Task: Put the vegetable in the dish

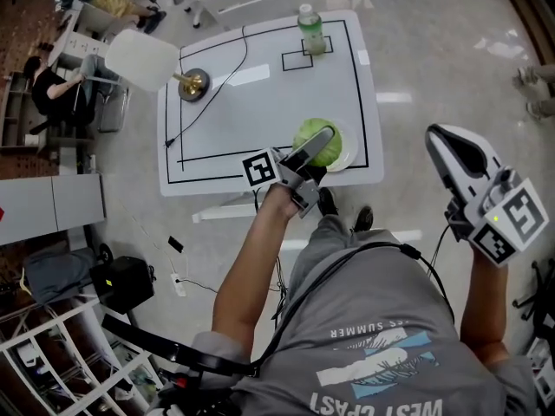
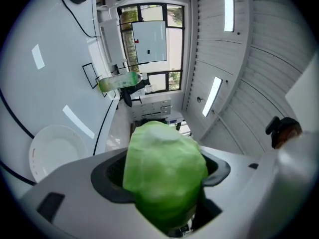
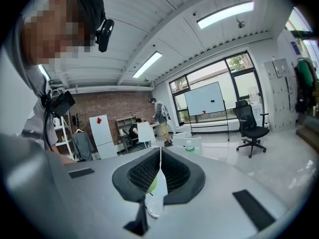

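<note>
A round green cabbage (image 2: 164, 173) sits between the jaws of my left gripper (image 1: 319, 146), which is shut on it. In the head view the cabbage (image 1: 309, 133) hangs just over the white dish (image 1: 349, 156) at the table's near right corner. The left gripper view shows the dish (image 2: 55, 151) down to the left of the cabbage, with nothing on it. My right gripper (image 1: 444, 144) is held off the table to the right, over the floor. Its jaws meet with nothing between them in the right gripper view (image 3: 159, 176).
The white table (image 1: 260, 102) has black taped lines. A green-capped bottle (image 1: 311, 29) stands at its far right, and a brass lamp base (image 1: 192, 82) with a cable and a white shade (image 1: 143, 59) at the far left. Shelving stands at the lower left.
</note>
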A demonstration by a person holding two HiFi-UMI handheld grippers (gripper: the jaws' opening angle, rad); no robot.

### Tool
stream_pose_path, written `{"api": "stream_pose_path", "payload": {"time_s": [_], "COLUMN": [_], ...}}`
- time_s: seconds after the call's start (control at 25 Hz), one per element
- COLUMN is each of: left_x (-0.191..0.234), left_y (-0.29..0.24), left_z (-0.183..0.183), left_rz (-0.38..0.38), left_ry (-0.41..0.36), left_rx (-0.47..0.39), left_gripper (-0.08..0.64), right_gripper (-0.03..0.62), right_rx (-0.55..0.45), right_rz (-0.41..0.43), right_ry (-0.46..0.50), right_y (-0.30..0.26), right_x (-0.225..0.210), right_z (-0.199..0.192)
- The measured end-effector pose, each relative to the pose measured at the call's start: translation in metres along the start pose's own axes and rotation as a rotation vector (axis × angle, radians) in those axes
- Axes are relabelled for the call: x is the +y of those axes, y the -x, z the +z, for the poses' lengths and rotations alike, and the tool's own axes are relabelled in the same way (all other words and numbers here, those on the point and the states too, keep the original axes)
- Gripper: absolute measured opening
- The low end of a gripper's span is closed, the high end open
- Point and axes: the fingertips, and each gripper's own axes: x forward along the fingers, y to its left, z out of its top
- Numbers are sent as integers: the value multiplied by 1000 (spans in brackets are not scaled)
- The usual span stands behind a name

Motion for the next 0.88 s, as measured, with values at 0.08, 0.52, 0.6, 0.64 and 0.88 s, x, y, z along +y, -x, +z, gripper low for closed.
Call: {"api": "stream_pose_path", "payload": {"time_s": [0.08, 0.52, 0.6, 0.64, 0.88], "left_x": [16, 118, 131, 136, 160], "left_y": [-2, -16, -17, -17, -16], "left_z": [-2, -21, -26, -28, -43], "left_rz": [25, 234, 269, 283, 347], "left_ry": [25, 67, 62, 65, 76], "left_rx": [12, 205, 255, 277, 404], "left_gripper": [341, 341, 341, 341, 341], "right_gripper": [6, 6, 6, 6, 6], "right_rx": [2, 19, 21, 22, 29], "right_rz": [-9, -50, -52, -52, -59], "right_ry": [-7, -41, -46, -47, -53], "right_y": [0, 2, 1, 1, -1], "right_x": [-4, -27, -28, -28, -28], "right_z": [-1, -11, -12, -13, -15]}}
